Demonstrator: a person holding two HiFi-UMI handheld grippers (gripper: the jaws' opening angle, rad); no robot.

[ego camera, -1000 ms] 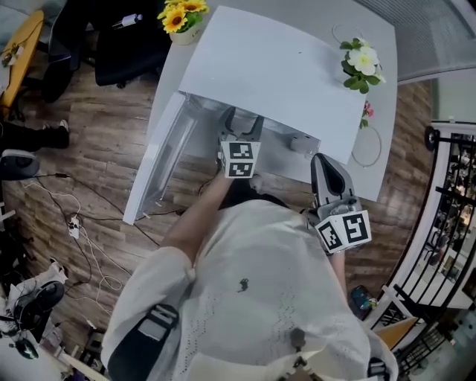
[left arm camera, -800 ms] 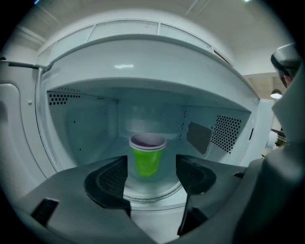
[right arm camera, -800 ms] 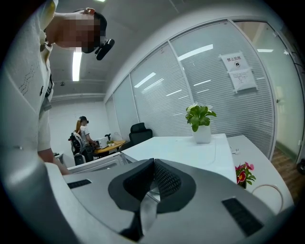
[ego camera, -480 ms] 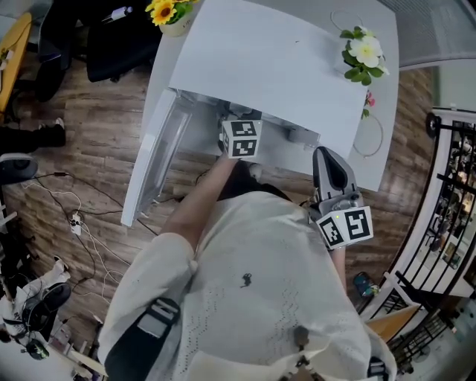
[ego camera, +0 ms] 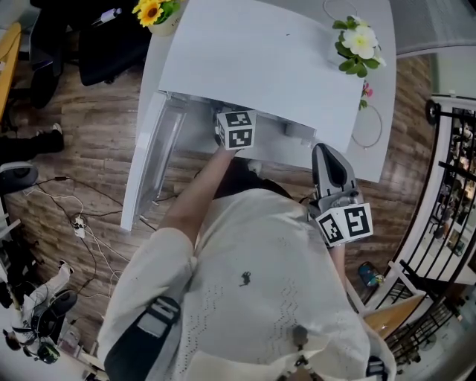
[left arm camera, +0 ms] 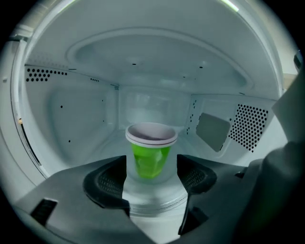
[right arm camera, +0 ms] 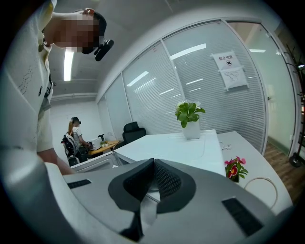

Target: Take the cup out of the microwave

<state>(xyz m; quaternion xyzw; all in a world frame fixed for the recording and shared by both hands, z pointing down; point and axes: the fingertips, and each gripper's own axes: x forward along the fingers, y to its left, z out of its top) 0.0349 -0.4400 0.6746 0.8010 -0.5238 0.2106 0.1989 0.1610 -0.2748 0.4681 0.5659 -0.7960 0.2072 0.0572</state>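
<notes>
A green cup (left arm camera: 151, 153) with a white rim stands upright on the glass turntable (left arm camera: 153, 199) inside the white microwave (ego camera: 260, 59). My left gripper (left arm camera: 151, 178) reaches into the cavity. Its jaws have just been opening and stand wide, with the cup in the gap just ahead of the fingertips and neither pad touching it. In the head view only its marker cube (ego camera: 236, 129) shows at the microwave's mouth. The microwave door (ego camera: 152, 167) hangs open to the left. My right gripper (ego camera: 327, 160) hovers outside at the right, shut and empty.
The microwave sits on a white desk (ego camera: 375, 134) with a yellow flower pot (ego camera: 152, 11), a white-flowered plant (ego camera: 355, 48) and small pink flowers (ego camera: 367, 91). Cables (ego camera: 74, 223) lie on the wooden floor at left. A black railing (ego camera: 446, 186) stands at right. A person (right arm camera: 74, 133) stands far off.
My left gripper has pushed further into the microwave; its jaws, visible at the opening a second ago, are now hidden under the top. The right gripper has barely shifted.
</notes>
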